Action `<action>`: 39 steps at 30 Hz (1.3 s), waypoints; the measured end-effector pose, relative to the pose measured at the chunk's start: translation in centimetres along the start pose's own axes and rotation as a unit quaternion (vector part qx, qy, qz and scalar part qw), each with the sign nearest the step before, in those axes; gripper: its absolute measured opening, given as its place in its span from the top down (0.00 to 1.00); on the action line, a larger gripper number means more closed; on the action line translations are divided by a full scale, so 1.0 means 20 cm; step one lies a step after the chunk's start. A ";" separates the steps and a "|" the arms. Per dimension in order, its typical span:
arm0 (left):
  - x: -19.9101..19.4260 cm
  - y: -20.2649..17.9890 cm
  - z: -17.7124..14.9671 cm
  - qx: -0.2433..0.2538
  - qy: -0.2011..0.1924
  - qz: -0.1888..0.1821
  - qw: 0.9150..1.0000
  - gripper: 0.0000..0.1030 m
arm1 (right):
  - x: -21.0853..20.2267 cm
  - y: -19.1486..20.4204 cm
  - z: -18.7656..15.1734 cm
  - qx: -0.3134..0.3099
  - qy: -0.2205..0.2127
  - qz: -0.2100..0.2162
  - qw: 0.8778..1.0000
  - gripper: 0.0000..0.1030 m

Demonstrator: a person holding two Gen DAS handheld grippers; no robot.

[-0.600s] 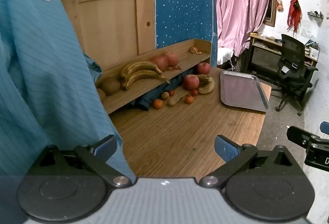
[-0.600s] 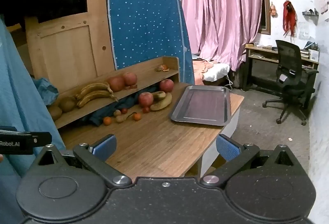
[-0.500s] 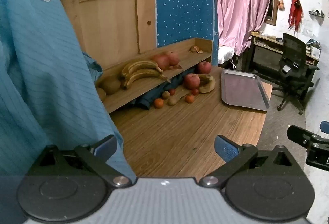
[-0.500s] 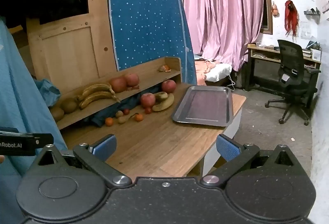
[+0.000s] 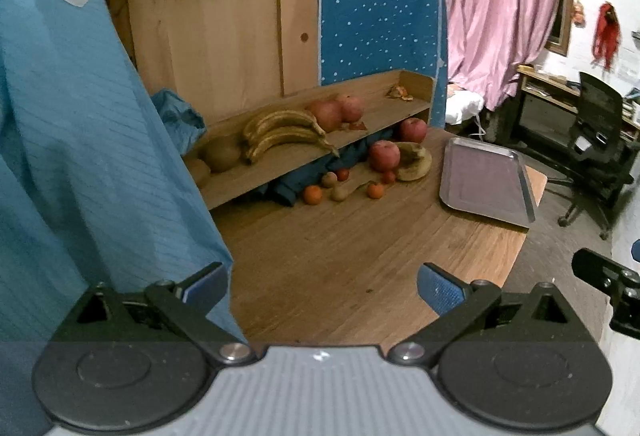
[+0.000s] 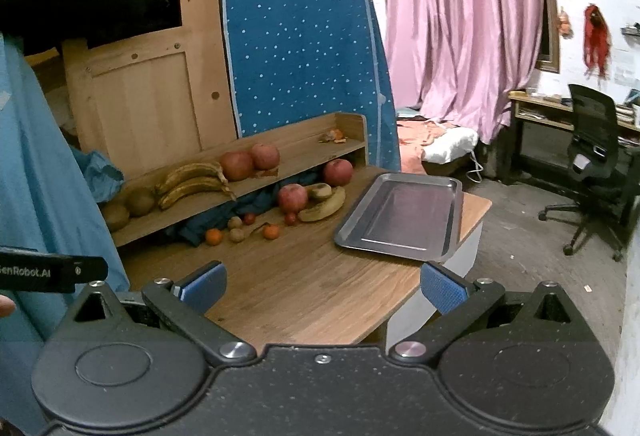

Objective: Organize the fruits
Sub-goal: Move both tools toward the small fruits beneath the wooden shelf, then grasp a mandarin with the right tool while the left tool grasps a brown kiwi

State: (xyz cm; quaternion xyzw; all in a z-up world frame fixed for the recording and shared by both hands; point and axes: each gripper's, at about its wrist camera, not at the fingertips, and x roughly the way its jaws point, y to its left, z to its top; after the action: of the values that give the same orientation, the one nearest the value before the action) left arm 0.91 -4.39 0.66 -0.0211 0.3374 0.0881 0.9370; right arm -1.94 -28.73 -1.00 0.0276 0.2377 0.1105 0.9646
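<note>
**Inspector:** State of both tongs?

**Assistant:** Left tongs (image 5: 320,286) are spread wide with nothing between the blue pads. Right tongs (image 6: 323,286) likewise, wide apart and empty. Both hang above the near part of the wooden bench (image 5: 340,248), well short of any fruit.

**Inspector:** Location of the fruit, taking the empty grey metal tray (image 6: 400,214) as reference?

**Assistant:** All of it lies left of the tray. Nearest is a yellow-brown banana (image 6: 324,208) with a red apple (image 6: 293,197) touching it on its far-left side; small orange and brown fruits (image 6: 236,230) are scattered further left. Above those, on the raised wooden shelf (image 6: 304,152), lie two browned bananas (image 6: 192,180) and two more red apples (image 6: 250,160).

**Inspector:** Deciding relation?

**Assistant:** The fruit lies ahead and left of both tongs. The banana's long axis runs roughly crosswise to the right tongs' view. In my judgement the right tongs are nearer the tray; which is nearer the fruit I cannot tell.
</note>
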 end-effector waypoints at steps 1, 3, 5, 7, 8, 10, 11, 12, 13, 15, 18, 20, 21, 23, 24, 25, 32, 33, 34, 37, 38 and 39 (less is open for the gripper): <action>0.00 -0.03 0.00 -0.005 0.001 0.005 1.000 0.00 | 0.01 -0.04 0.01 -0.003 0.001 0.006 1.000 0.01; 0.02 -0.08 0.00 -0.018 0.005 0.015 1.000 0.00 | 0.03 -0.10 0.02 -0.010 0.004 0.017 1.000 0.01; 0.03 -0.14 0.00 -0.029 0.008 0.025 0.999 0.00 | 0.05 -0.16 0.04 -0.020 0.003 0.031 0.999 0.01; 0.06 -0.20 0.00 -0.037 0.011 0.037 0.999 0.00 | 0.08 -0.20 0.05 -0.030 -0.003 0.043 0.999 0.01; 0.06 -0.23 0.00 -0.040 0.011 0.044 0.998 0.00 | 0.09 -0.22 0.06 -0.033 -0.005 0.048 0.998 0.01; 0.08 -0.27 0.00 -0.044 0.013 0.055 0.997 0.00 | 0.12 -0.26 0.07 -0.036 0.000 0.054 0.998 0.01; 0.08 -0.29 0.00 -0.047 0.016 0.062 0.997 0.00 | 0.14 -0.27 0.08 -0.038 0.004 0.057 0.998 0.01; 0.09 -0.31 0.01 -0.051 0.020 0.065 0.996 0.00 | 0.14 -0.28 0.09 -0.038 0.007 0.061 0.997 0.01; 0.10 -0.32 0.02 -0.056 0.025 0.067 0.996 0.00 | 0.16 -0.29 0.10 -0.039 0.009 0.066 0.997 0.01; 0.13 -0.33 0.04 -0.060 0.035 0.073 0.995 0.00 | 0.18 -0.32 0.10 -0.039 0.016 0.078 0.996 0.01; 0.21 -0.33 0.06 -0.070 0.059 0.085 0.992 0.00 | 0.24 -0.35 0.10 -0.039 0.033 0.087 0.995 0.01; 0.27 -0.32 0.06 -0.077 0.069 0.087 0.991 0.00 | 0.29 -0.36 0.10 -0.041 0.046 0.089 0.994 0.01; 0.31 -0.31 0.07 -0.081 0.075 0.089 0.990 0.00 | 0.32 -0.37 0.11 -0.044 0.051 0.089 0.994 0.01; 0.38 -0.30 0.08 -0.089 0.081 0.091 0.989 0.00 | 0.40 -0.39 0.13 -0.053 0.062 0.083 0.993 0.01; 0.43 -0.29 0.09 -0.093 0.084 0.090 0.988 0.00 | 0.44 -0.39 0.14 -0.057 0.070 0.077 0.993 0.01; 0.48 -0.28 0.10 -0.095 0.086 0.089 0.988 0.00 | 0.48 -0.40 0.15 -0.059 0.077 0.074 0.992 0.01; 0.82 -0.21 0.21 -0.110 0.104 0.092 0.984 0.00 | 0.82 -0.39 0.27 -0.081 0.107 0.054 0.989 0.01; 0.87 -0.19 0.23 -0.111 0.106 0.092 0.984 0.00 | 0.86 -0.38 0.27 -0.086 0.110 0.048 0.989 0.01; 0.90 -0.18 0.24 -0.109 0.108 0.092 0.984 0.00 | 0.90 -0.36 0.28 -0.092 0.113 0.041 0.989 0.01; 1.00 -0.13 0.28 -0.103 0.113 0.098 0.983 0.00 | 1.01 -0.34 0.31 -0.092 0.130 0.044 0.986 0.01; 1.02 -0.12 0.30 -0.103 0.116 0.100 0.983 0.00 | 1.05 -0.33 0.32 -0.098 0.132 0.048 0.985 0.01; 1.04 -0.10 0.31 -0.104 0.117 0.101 0.982 0.00 | 1.08 -0.31 0.33 -0.107 0.133 0.052 0.984 0.01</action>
State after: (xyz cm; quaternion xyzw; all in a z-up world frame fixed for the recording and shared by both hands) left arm 20.91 -2.70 -7.85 -0.0948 0.4338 0.2139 0.8701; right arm 21.05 -29.97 -5.57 -0.0783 0.3492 0.1879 0.9147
